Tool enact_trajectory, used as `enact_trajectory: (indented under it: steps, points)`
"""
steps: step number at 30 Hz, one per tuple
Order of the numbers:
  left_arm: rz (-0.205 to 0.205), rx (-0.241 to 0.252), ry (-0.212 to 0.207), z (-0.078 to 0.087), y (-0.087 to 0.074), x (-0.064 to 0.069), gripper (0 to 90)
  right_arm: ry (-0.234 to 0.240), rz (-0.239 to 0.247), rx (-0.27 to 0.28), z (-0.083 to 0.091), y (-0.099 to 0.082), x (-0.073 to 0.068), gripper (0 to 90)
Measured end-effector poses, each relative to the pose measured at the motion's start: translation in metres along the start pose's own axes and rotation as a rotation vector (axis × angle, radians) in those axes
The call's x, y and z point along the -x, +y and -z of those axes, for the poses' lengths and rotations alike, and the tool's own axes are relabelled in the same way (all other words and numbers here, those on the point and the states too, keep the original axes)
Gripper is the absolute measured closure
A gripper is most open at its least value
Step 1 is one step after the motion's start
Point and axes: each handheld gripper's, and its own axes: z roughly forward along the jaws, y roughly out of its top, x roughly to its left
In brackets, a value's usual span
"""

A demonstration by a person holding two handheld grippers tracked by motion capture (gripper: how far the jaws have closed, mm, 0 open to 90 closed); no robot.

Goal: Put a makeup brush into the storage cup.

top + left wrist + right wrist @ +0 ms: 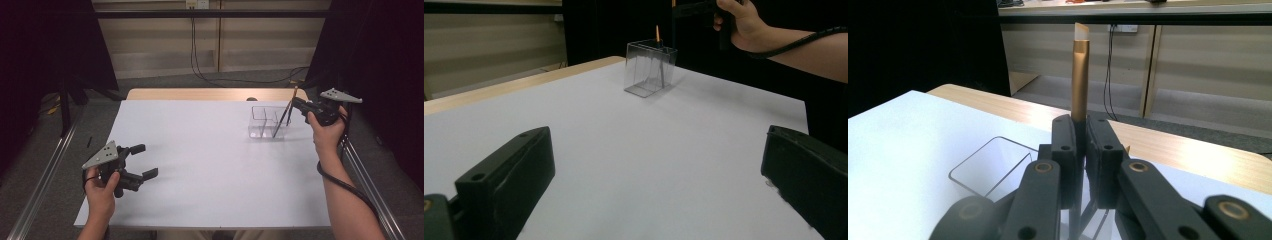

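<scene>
A clear plastic box (pixel 265 120) with compartments stands at the far right of the white table (pixel 200 150). My right gripper (pixel 295 103) hovers at the box's right side, shut on a thin gold-brown stick (pixel 294 97) that rises above the jaws and runs down into the box. In the right gripper view the jaws of my right gripper (pixel 1079 127) pinch the stick (pixel 1079 80), which has a pale slanted tip. A second dark stick (pixel 280 124) leans inside the box. My left gripper (pixel 146 160) rests open at the near left, with nothing between its jaws.
In the left gripper view the box (pixel 650 67) stands far ahead with an orange stick tip (pixel 657 34) above it. A wooden strip (pixel 200 94) edges the table's far side. Metal rails run along both sides, and cables (pixel 200 70) lie on the floor beyond.
</scene>
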Motion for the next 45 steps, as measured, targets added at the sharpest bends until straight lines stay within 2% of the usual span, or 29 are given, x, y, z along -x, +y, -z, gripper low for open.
enact_trajectory:
  steps: [28,29,30,31,33,35,40,45]
  points:
    - [0.000,0.000,0.003,0.001,0.000,0.000,0.7,0.009,-0.013,-0.007,0.004,-0.012,0.001,83.1]
    - [0.000,0.000,0.002,0.001,0.000,0.000,0.7,0.015,-0.013,-0.003,0.004,-0.012,0.001,80.8]
    - [-0.002,-0.001,0.005,0.001,0.001,0.001,0.7,0.027,-0.017,0.002,0.004,-0.013,0.001,70.1]
    - [-0.002,0.000,0.005,0.001,0.001,0.001,0.7,0.017,-0.021,0.003,0.004,-0.013,0.001,59.2]
    - [-0.002,-0.001,0.006,0.001,0.000,0.001,0.7,0.024,-0.034,0.004,0.003,-0.013,0.001,48.9]
    - [-0.003,0.000,0.003,0.001,0.001,0.001,0.7,0.007,-0.029,0.000,0.004,-0.014,0.000,39.4]
    - [-0.003,-0.002,0.005,0.001,0.001,0.001,0.7,0.013,-0.043,0.007,0.004,-0.015,-0.001,26.9]
    - [-0.002,0.000,0.006,0.000,0.001,0.001,0.7,0.027,-0.042,0.017,0.006,-0.014,-0.004,22.4]
